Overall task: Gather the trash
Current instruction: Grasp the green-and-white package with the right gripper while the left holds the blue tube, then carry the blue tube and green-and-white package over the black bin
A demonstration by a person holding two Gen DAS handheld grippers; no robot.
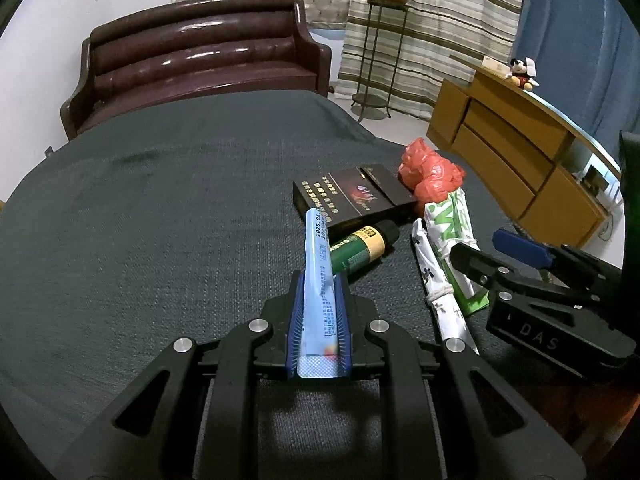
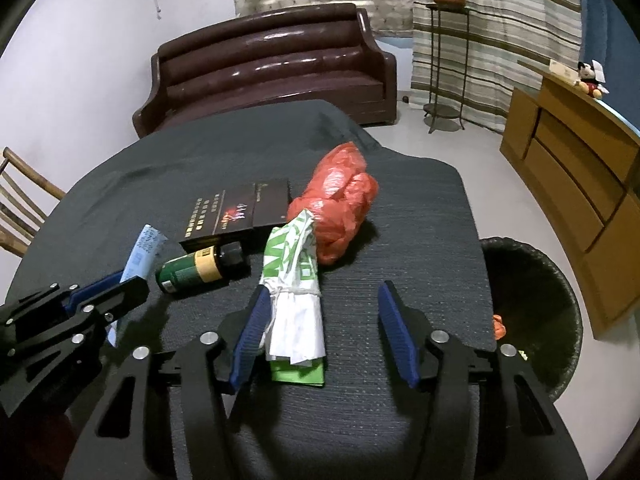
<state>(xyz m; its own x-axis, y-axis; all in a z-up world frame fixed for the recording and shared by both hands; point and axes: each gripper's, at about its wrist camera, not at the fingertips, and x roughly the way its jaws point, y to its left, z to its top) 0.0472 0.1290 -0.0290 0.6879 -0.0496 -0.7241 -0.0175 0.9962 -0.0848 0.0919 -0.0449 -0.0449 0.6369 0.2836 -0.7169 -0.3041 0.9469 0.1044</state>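
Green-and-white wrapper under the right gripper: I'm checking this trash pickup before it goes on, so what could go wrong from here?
1. The right gripper is open, and the wrapper sits against its left finger only; closing could nudge it aside.
2. The wrapper's far end touches the red bag, which might drag along.
3. The left gripper pinches the blue sachet by one end; it could snag the bottle.

White-and-green wrapper (image 2: 294, 300) at centre frame between the parted jaws of the right hand-held gripper (image 2: 324, 332), touching its left pad.
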